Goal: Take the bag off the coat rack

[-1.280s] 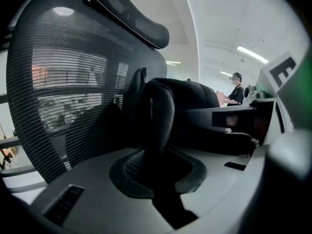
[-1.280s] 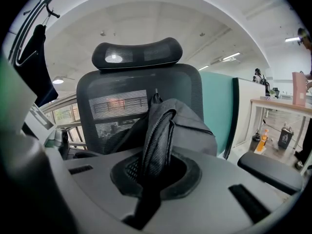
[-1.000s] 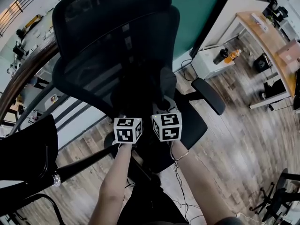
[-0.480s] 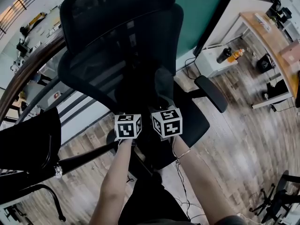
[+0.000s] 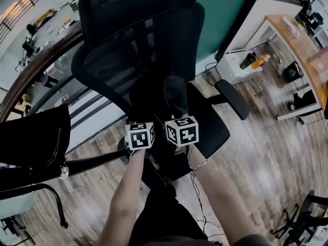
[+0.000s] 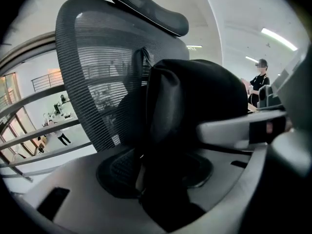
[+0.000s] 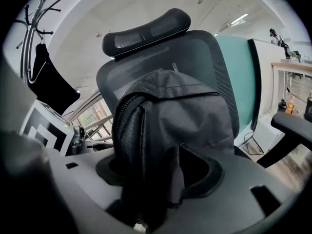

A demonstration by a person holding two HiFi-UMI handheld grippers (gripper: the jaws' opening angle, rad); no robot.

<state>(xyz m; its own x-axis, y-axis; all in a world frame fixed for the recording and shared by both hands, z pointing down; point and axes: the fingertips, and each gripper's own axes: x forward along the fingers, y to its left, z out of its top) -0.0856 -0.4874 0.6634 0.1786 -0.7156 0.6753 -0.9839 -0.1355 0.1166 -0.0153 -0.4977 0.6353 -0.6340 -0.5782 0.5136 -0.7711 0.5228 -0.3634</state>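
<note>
Release phase. The black backpack stood upright on the seat of the mesh office chair, leaning against its backrest, well apart from the coat rack, where only a dark garment hung. The left gripper and the right gripper had both just been opening; each was released, with the bag's fabric between its spread jaws but apparently no longer pinched. The removal itself therefore appeared complete. The next move would probably call for drawing both grippers straight back towards the person, clear of straps and zip, without snagging the fabric or tipping the bag off the seat.
</note>
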